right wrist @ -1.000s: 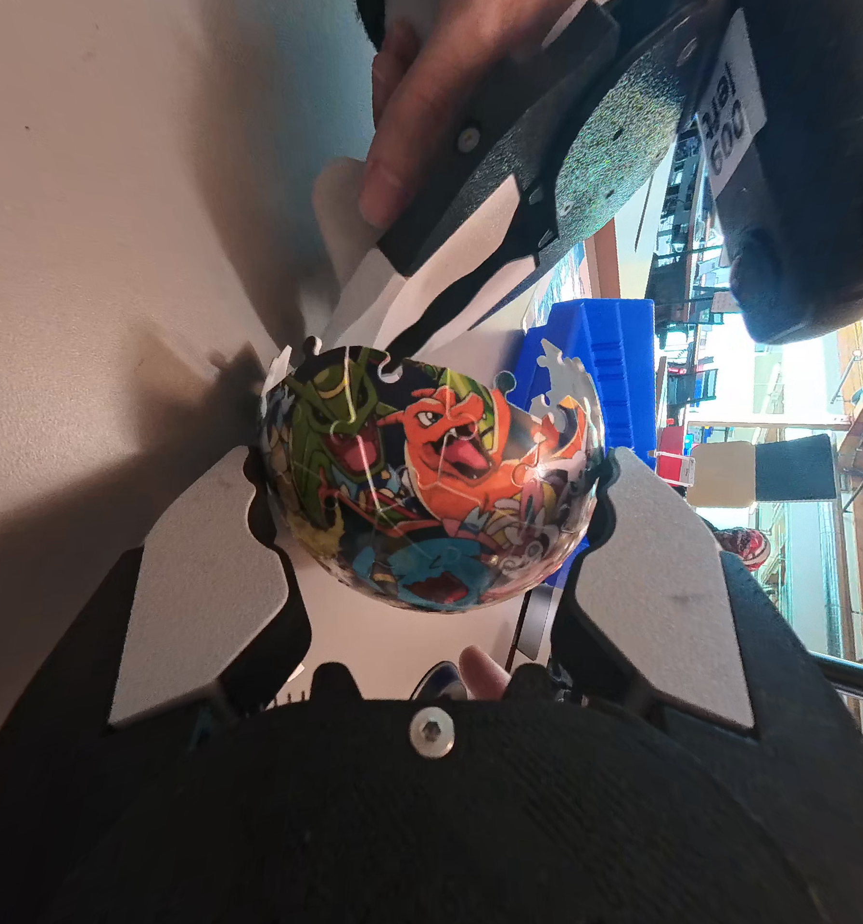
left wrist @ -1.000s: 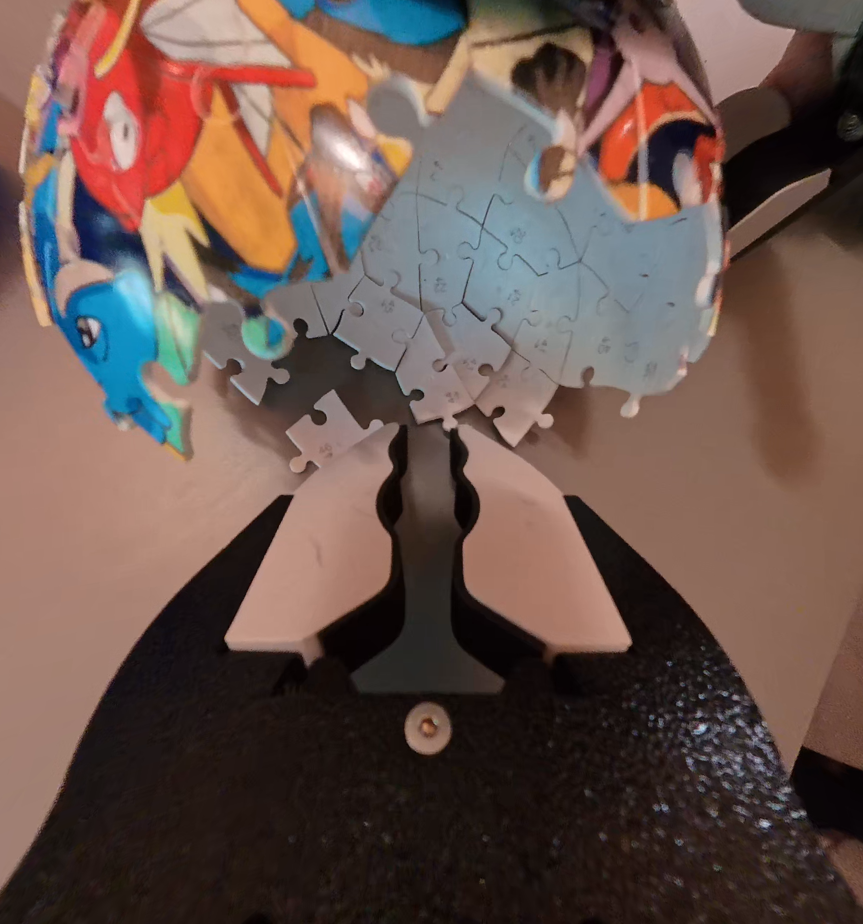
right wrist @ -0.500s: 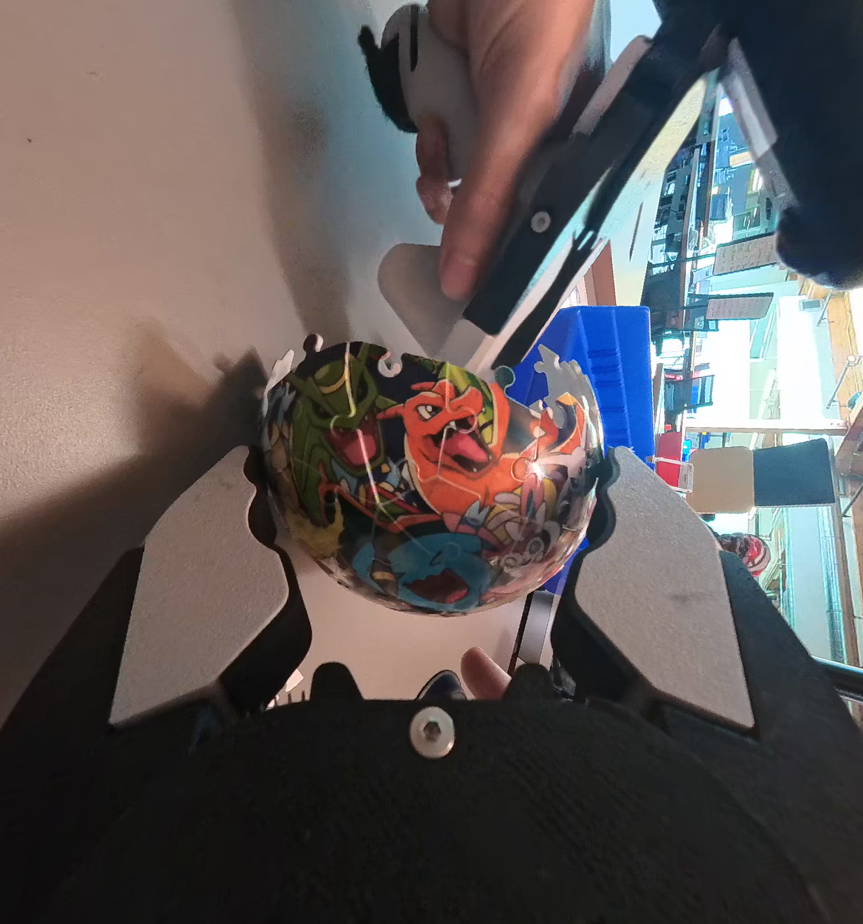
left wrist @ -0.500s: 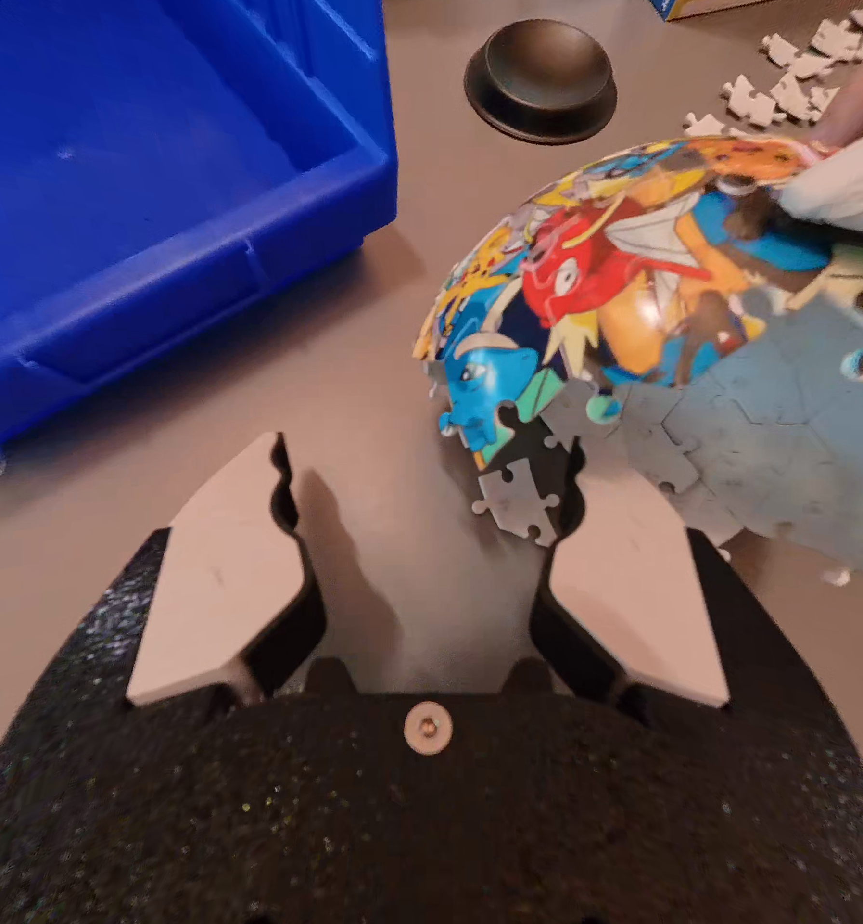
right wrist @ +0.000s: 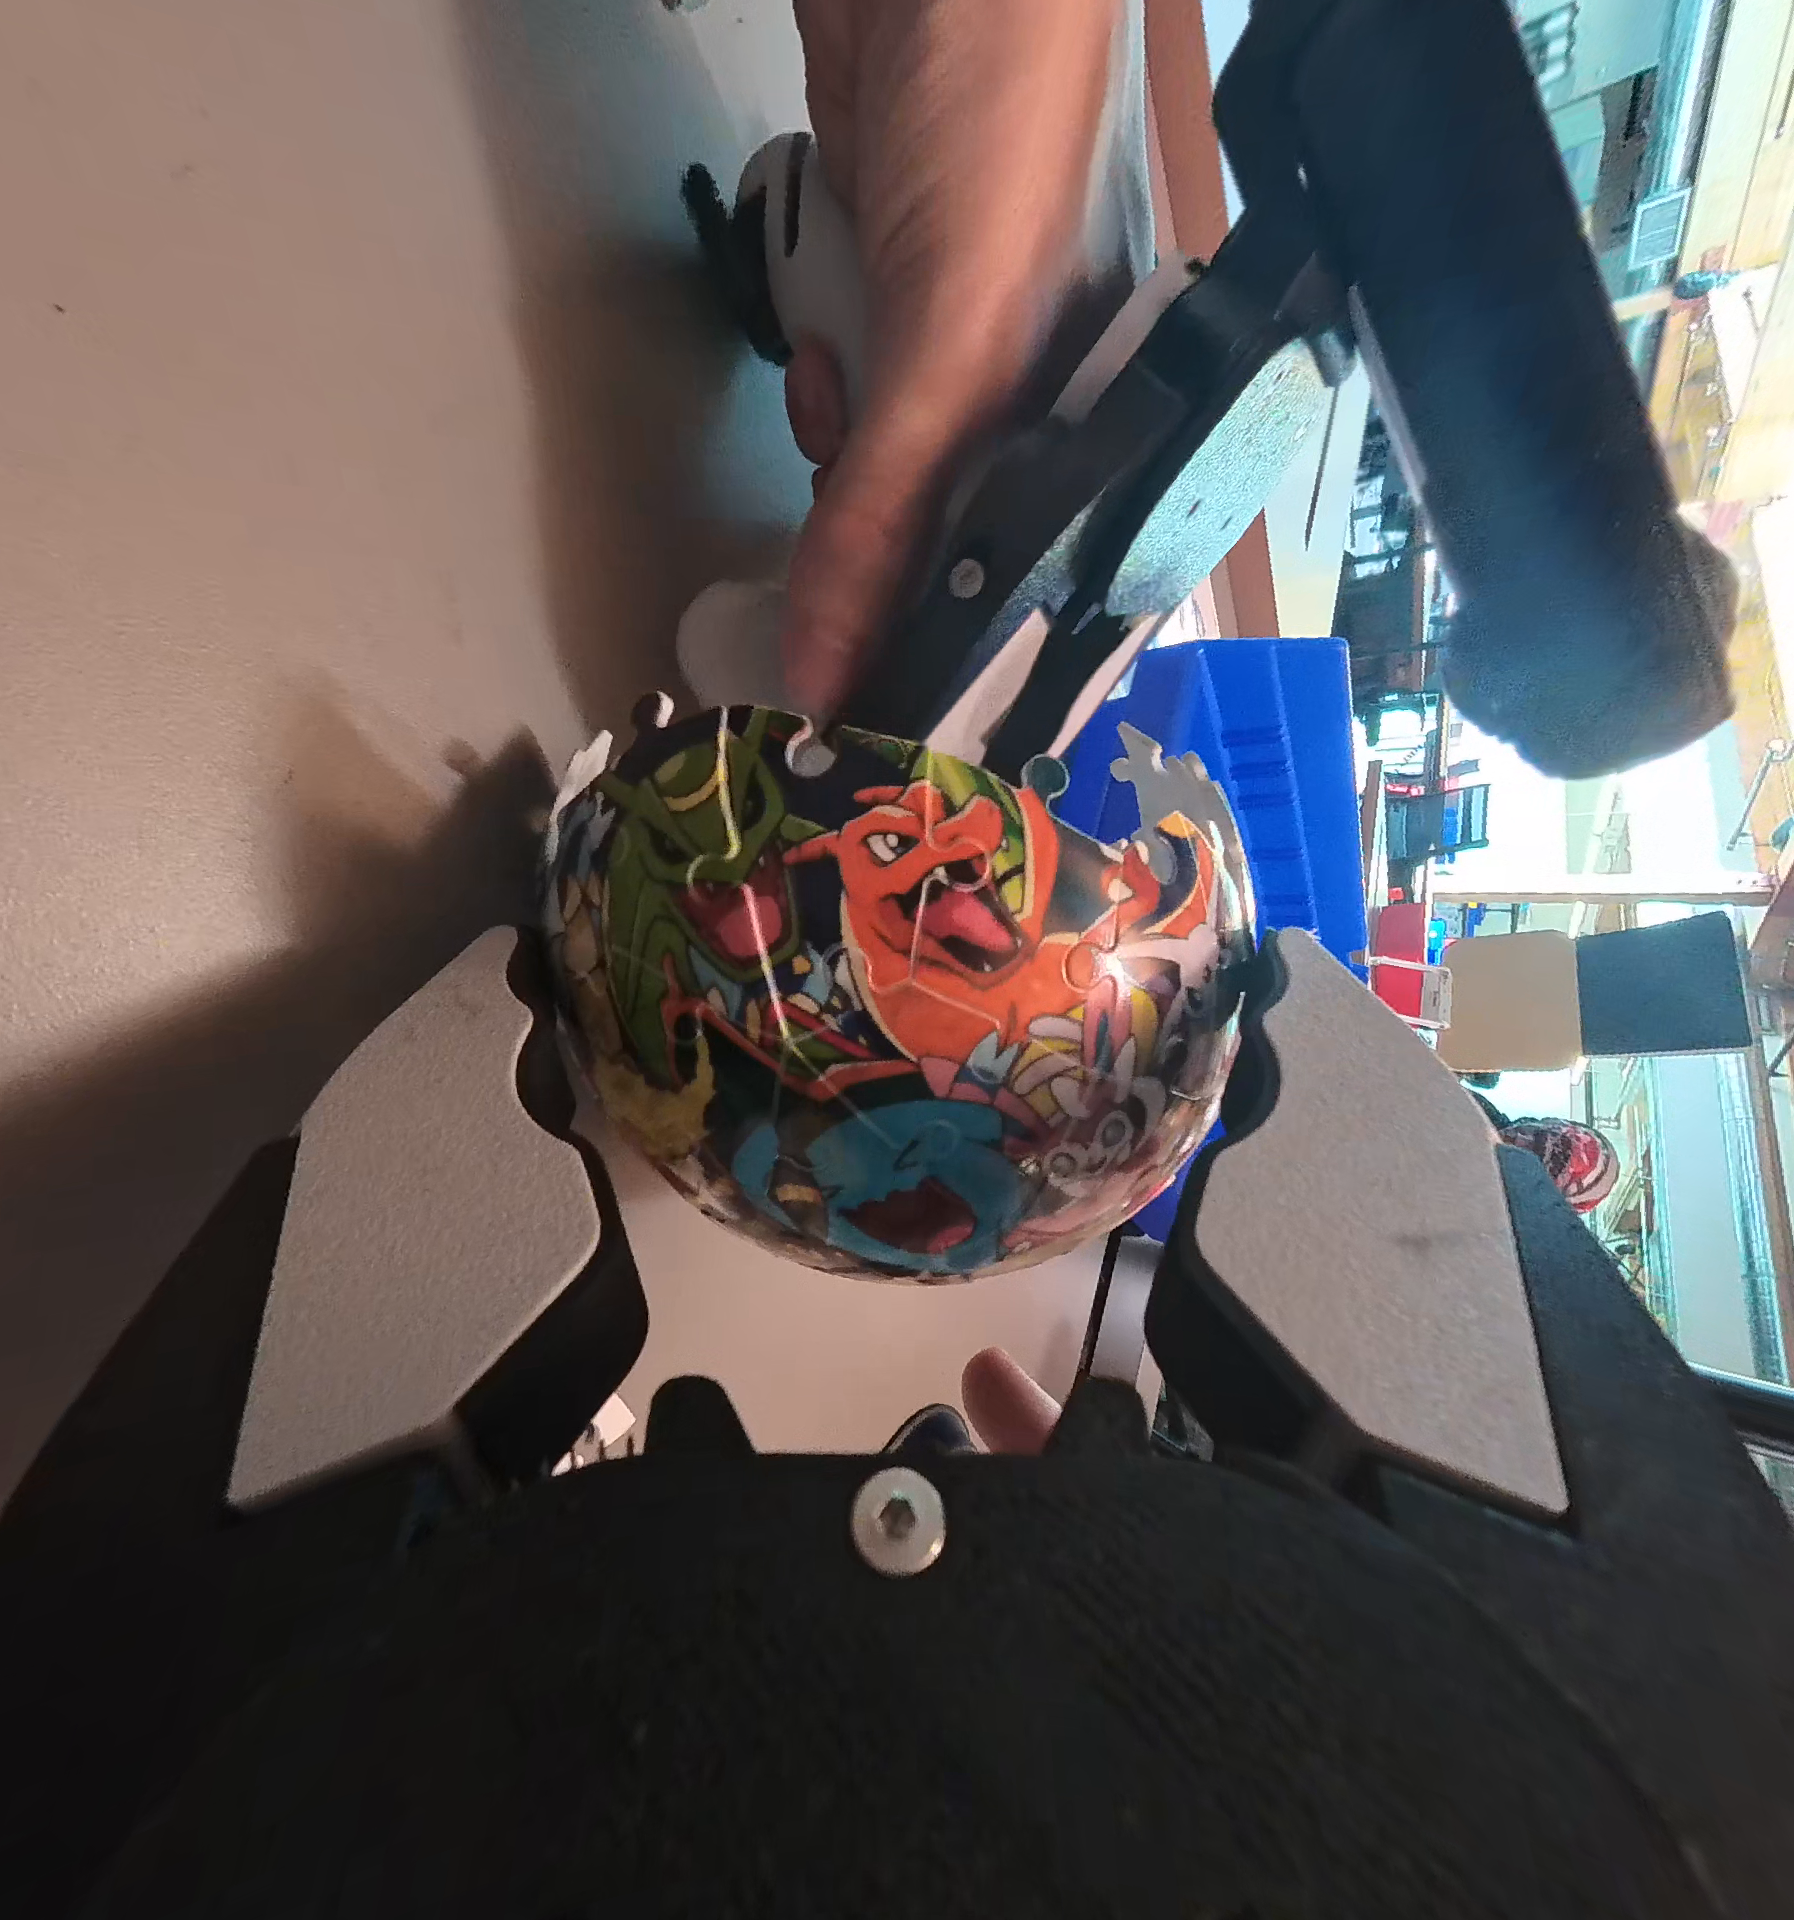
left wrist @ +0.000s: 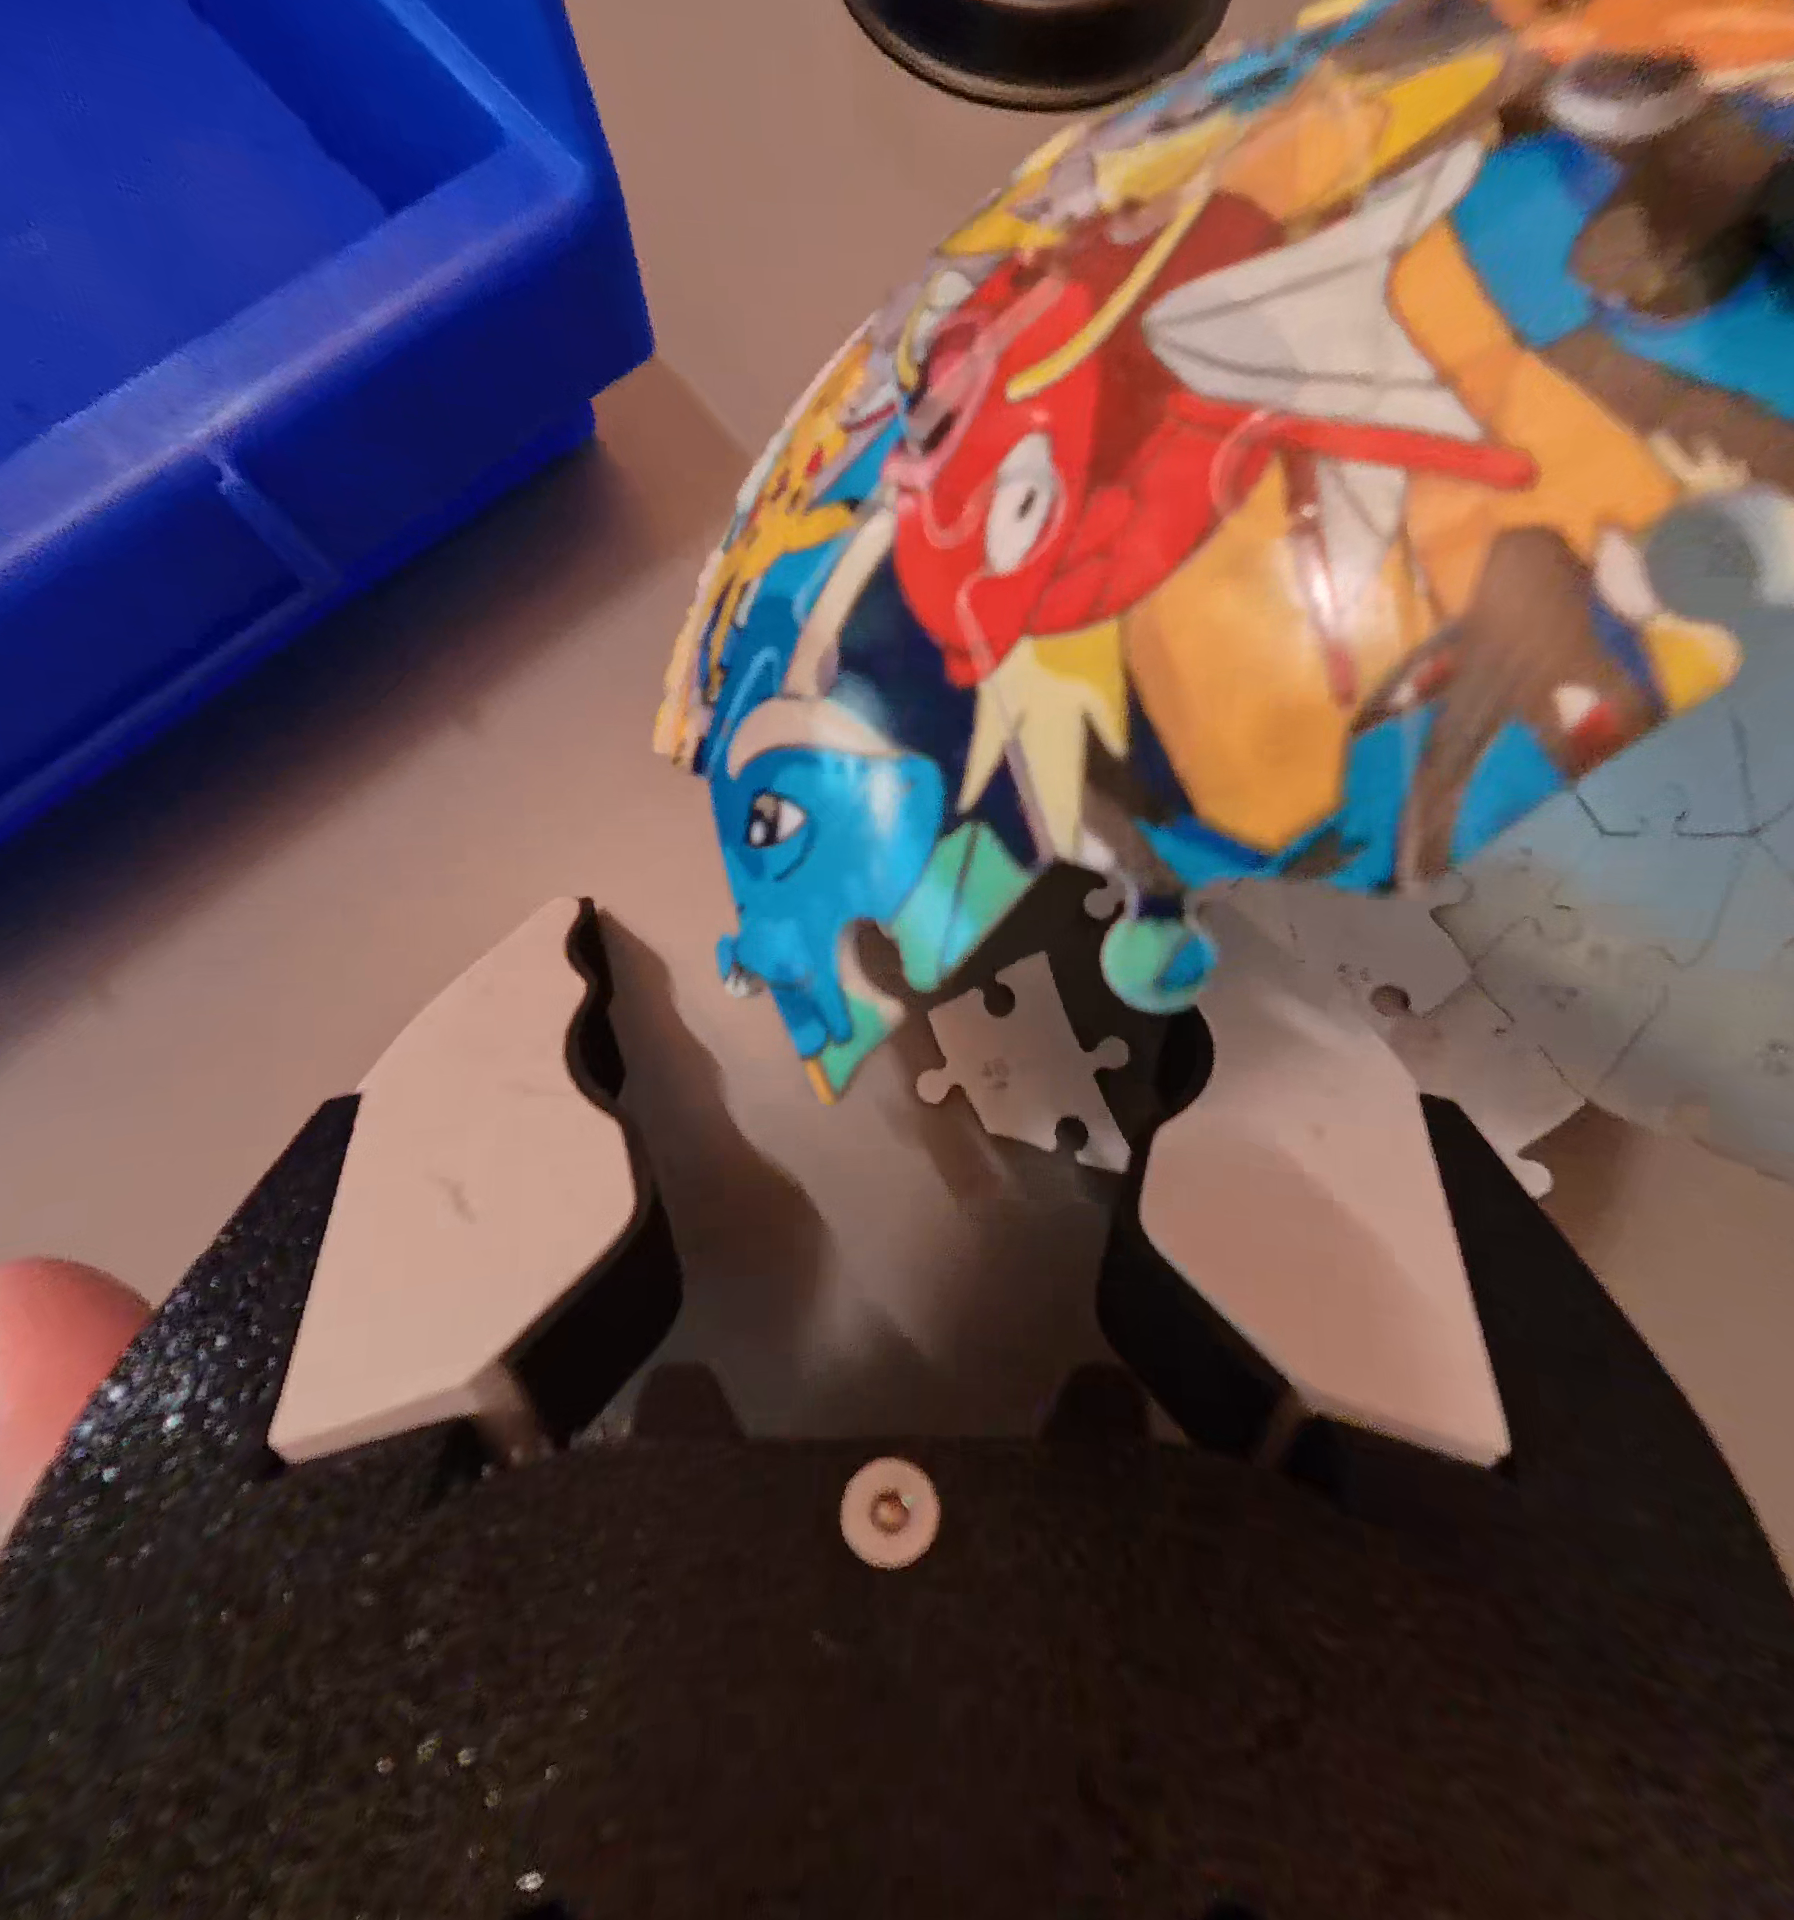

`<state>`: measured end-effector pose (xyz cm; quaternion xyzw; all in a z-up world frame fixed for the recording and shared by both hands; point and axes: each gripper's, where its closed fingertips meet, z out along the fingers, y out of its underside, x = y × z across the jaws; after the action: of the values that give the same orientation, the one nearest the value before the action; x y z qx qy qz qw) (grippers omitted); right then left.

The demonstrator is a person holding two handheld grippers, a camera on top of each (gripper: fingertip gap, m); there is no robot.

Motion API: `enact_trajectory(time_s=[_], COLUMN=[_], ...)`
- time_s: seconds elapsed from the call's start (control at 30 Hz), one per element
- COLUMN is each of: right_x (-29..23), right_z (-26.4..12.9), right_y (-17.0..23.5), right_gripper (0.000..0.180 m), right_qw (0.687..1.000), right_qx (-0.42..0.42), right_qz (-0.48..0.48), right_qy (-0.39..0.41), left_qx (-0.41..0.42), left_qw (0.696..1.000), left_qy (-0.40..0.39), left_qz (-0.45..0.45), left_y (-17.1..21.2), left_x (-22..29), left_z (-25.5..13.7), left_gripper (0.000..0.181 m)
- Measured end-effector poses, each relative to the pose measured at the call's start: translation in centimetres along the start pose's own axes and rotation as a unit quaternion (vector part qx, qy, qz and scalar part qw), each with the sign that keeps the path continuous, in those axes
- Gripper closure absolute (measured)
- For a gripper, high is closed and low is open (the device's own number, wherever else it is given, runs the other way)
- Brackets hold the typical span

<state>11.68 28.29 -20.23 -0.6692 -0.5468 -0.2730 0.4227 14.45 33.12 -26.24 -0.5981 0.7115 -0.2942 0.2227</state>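
Firmly between right tool point(right wrist: 893, 997) tips: puzzle ball point(right wrist: 903, 987).

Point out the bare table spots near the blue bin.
Bare table lies between the blue bin and the puzzle ball, ahead of the open left gripper. It is crowded on the ball's side: a loose grey puzzle piece, with a black round stand beyond.

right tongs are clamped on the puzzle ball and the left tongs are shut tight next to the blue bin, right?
One slip: the left tongs are open, as the left wrist view shows, not shut. The right tongs do clamp the puzzle ball, and the blue bin sits nearby.
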Motion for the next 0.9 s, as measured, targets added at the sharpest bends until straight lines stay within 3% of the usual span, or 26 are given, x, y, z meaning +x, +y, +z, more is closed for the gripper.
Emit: enact_trajectory(time_s=[0.9], right_x=[0.04], right_z=[0.58], right_y=[0.17], right_gripper=[0.049], right_qw=[1.000], right_qx=[0.001], right_qz=[0.002], right_qy=[0.017], left_qx=[-0.005], left_qw=[1.000], left_qy=[-0.009], left_qz=[-0.004], left_y=[-0.03], left_x=[0.46], left_z=[0.28], left_gripper=[0.075])
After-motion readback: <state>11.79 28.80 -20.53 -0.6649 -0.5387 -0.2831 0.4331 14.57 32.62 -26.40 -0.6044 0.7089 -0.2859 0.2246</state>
